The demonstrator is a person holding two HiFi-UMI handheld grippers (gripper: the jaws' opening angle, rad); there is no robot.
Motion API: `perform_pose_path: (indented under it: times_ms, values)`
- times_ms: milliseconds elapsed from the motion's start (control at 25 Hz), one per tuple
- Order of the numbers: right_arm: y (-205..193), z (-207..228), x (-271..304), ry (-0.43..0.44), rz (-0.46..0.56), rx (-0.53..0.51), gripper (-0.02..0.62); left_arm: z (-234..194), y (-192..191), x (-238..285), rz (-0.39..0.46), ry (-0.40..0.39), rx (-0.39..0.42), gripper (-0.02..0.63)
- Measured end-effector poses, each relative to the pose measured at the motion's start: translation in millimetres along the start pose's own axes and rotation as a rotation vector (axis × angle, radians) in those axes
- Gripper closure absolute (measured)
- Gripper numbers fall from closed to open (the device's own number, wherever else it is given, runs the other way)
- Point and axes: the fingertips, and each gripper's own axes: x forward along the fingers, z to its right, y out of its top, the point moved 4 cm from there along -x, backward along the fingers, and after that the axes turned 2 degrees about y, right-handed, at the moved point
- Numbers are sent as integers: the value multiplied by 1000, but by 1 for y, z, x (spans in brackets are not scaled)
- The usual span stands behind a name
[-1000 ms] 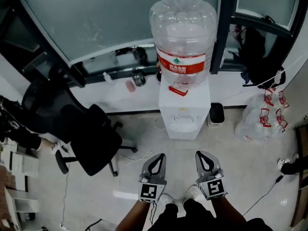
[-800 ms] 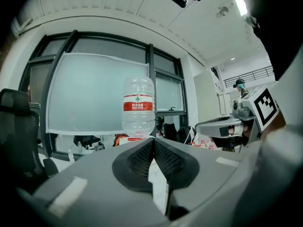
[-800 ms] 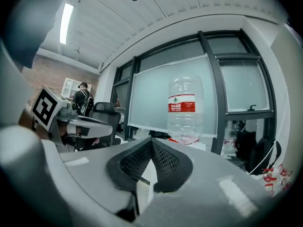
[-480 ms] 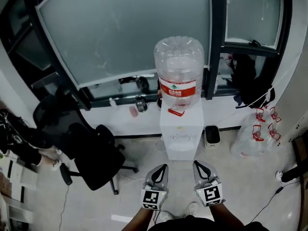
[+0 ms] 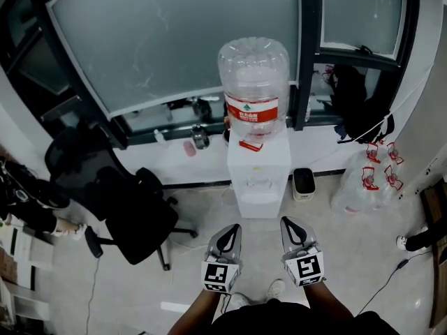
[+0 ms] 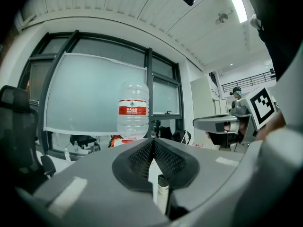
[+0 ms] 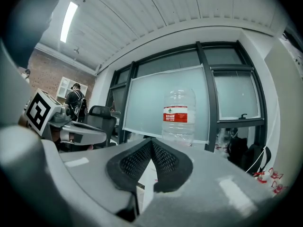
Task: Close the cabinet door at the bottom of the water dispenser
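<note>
The white floor-standing water dispenser [image 5: 258, 176] stood against the low white wall under the frosted window, and it carried a large clear plastic water bottle with a red label [image 5: 253, 82] upside down on its top. Its bottom part, where the cabinet door is, faced the person, but the head view looked at it so steeply that I could not tell if the door was open or closed. The left gripper [image 5: 232, 227] and the right gripper [image 5: 287, 221] were both held low in front of the person's body, side by side, pointing toward the dispenser and well apart from it. In the left gripper view the jaws of the left gripper [image 6: 153, 142] were pressed together at the tips, with nothing between them; only a thin slit stayed below the tips. In the right gripper view the right gripper [image 7: 151, 141] was the same: black ribbed pads meeting at the tips, holding nothing and touching nothing. A black office chair on wheels [image 5: 133, 211] stood on the pale floor to the left of the dispenser, and a small dark bin [image 5: 303, 183] stood just beside the dispenser at its right.
</note>
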Motion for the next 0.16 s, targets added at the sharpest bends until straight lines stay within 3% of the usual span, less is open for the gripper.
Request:
perform_pose_path:
  times_ms: [160]
  values:
    - [2,-5,-8,3,12,1,594,5,-4,-9,-8,3,-10,588]
